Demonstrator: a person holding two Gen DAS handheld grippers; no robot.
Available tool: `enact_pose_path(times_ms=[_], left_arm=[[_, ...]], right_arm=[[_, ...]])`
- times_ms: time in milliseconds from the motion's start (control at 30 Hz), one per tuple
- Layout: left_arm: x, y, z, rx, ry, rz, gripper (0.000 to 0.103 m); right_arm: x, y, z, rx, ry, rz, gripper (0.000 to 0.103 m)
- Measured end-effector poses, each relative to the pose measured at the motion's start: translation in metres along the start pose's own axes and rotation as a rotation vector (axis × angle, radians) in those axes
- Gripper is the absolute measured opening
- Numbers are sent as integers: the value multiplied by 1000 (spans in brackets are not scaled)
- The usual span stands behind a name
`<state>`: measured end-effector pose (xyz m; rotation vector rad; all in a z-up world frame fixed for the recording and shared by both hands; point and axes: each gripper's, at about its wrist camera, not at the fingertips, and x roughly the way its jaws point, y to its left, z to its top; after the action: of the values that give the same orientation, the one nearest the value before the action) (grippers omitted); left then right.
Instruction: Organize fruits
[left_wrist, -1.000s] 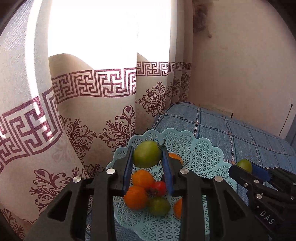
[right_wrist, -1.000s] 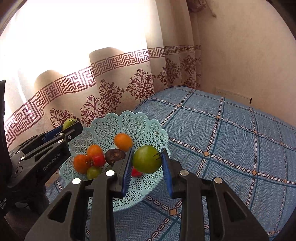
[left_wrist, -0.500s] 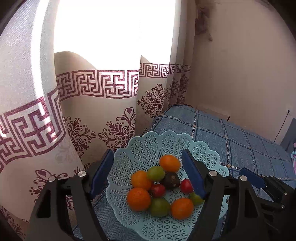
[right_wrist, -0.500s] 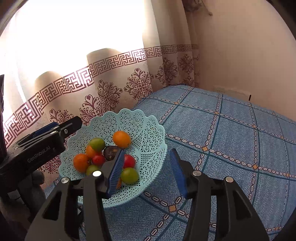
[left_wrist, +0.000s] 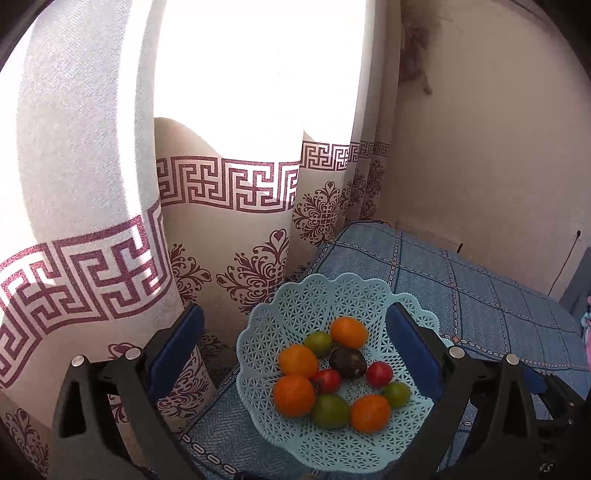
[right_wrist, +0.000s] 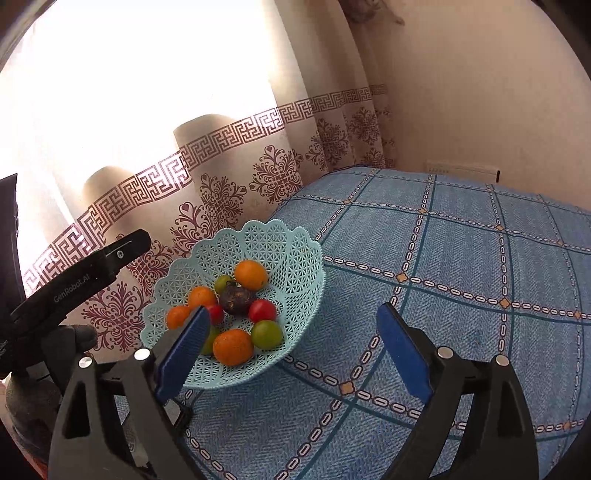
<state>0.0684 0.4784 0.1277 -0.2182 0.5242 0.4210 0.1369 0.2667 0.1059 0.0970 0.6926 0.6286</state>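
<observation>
A scalloped basket (left_wrist: 295, 306) of pale blue plastic lattice sits at the corner of a bed (right_wrist: 461, 258), just beside a cream curtain (left_wrist: 229, 229) printed with a maroon key band and floral medallions. The left tool (left_wrist: 291, 354) hangs above the basket with its blue-padded black fingers spread wide and nothing between them. The right tool (right_wrist: 291, 347) is likewise spread and empty, its left pad overlapping the near rim of the basket in its own view.

All the fruit lies in the basket's bowl: four smooth, round oranges (left_wrist: 349, 332), three glossy green fruits (left_wrist: 330, 410), two small shiny red ones (left_wrist: 379, 373) and a single dark, matte, rough-skinned fruit (left_wrist: 348, 362) near the middle. They cluster together, most of them touching a neighbour.

The bed is covered in a woven blue spread crossed by a grid of teal lines and beige dashes with small diamond motifs. Strong daylight burns through the curtain, whiting out the window. A plain, slightly stained beige wall (right_wrist: 480, 92) meets the curtain in the corner behind the bed. A gloved hand (right_wrist: 79, 334) grips the left tool's black body in the right-wrist view.
</observation>
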Motion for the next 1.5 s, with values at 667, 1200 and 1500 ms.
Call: enact_pose_path(times_ms=[667, 1200, 1500], left_arm=[[-55, -6, -14, 200, -106, 161, 100], [-54, -5, -21, 270, -107, 219, 100], [-46, -12, -26, 299, -90, 221, 100]], right_arm=[[-46, 42, -16, -204, -101, -114, 98], [-42, 46, -25, -237, -78, -124, 98], [-39, 48, -29, -257, -65, -120, 98]])
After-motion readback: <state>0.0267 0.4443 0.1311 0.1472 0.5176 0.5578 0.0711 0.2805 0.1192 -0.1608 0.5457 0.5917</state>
